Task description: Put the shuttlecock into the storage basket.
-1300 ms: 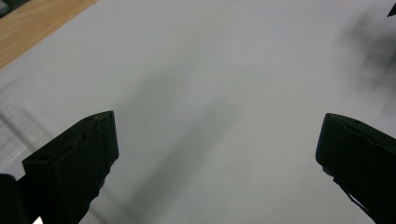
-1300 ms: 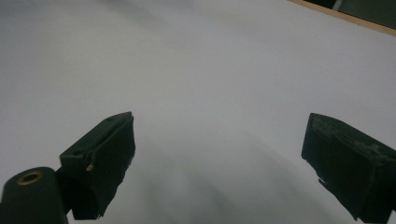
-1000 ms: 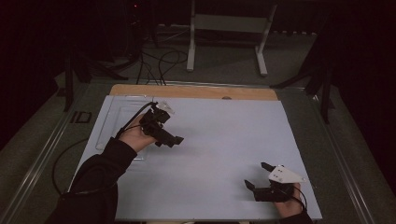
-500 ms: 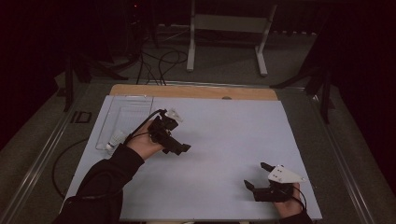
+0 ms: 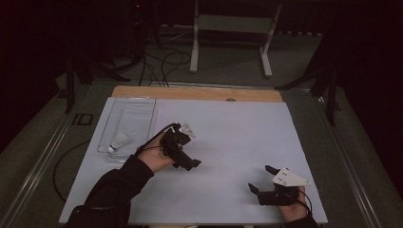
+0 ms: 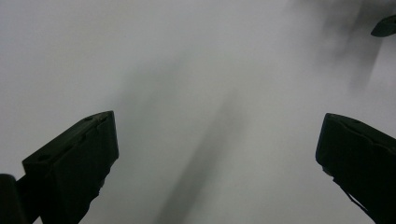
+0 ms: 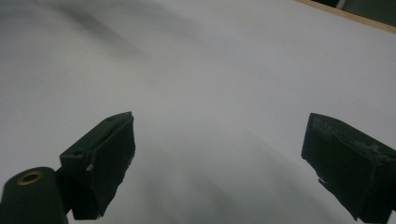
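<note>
Shuttlecock (image 5: 119,141) lies in clear tray (image 5: 142,105) at worktop's left edge, partly blurred. Left tongs (image 5: 184,161), spread wide & empty, were moved away from tray; right tongs (image 5: 261,178) wide, unmoved

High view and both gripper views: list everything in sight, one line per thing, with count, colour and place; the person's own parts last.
shuttlecock: one, white, in the tray's near end.
tray: one, clear, on the mat's far left.
mat: one, pale grey, covering the table.
table edge: one, wooden, along the mat's far side.
stand: one, light grey, on the floor beyond the table.
left claw: one, black, open, over the mat right of the tray.
right claw: one, black, open, at the mat's near right.
sleeve: one, black, bottom left.
</note>
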Available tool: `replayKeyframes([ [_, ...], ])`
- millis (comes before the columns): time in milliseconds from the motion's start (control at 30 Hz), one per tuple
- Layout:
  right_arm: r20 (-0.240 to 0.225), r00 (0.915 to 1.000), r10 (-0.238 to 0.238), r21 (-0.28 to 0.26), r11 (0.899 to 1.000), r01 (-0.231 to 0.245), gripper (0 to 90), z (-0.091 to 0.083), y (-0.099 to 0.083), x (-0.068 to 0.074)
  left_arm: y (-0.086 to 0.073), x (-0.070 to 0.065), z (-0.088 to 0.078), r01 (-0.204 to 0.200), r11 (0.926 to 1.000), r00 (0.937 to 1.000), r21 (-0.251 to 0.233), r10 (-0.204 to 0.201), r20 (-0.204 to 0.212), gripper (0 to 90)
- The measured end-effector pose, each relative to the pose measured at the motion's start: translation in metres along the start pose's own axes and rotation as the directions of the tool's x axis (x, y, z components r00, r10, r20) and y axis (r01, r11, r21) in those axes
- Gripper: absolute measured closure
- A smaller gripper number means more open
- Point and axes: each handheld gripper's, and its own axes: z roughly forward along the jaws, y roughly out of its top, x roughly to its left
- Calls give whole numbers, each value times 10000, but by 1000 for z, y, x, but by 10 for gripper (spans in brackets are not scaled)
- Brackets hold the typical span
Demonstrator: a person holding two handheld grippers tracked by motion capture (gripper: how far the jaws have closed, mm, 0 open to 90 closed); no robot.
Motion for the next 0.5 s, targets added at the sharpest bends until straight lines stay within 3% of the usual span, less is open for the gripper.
replayKeyframes([
  [167,-3,10000,-4,3,10000,4,96,0,0,0,-8,-6,9,38,10000,9997,92,-41,238,0],
  [367,-16,10000,11,0,10000,-11,96,0,0,0,-17,-12,20,-183,9992,9990,350,168,406,0],
  [500,-9,10000,20,0,10000,-20,96,0,0,0,-24,-14,23,-88,9996,9979,269,71,641,0],
])
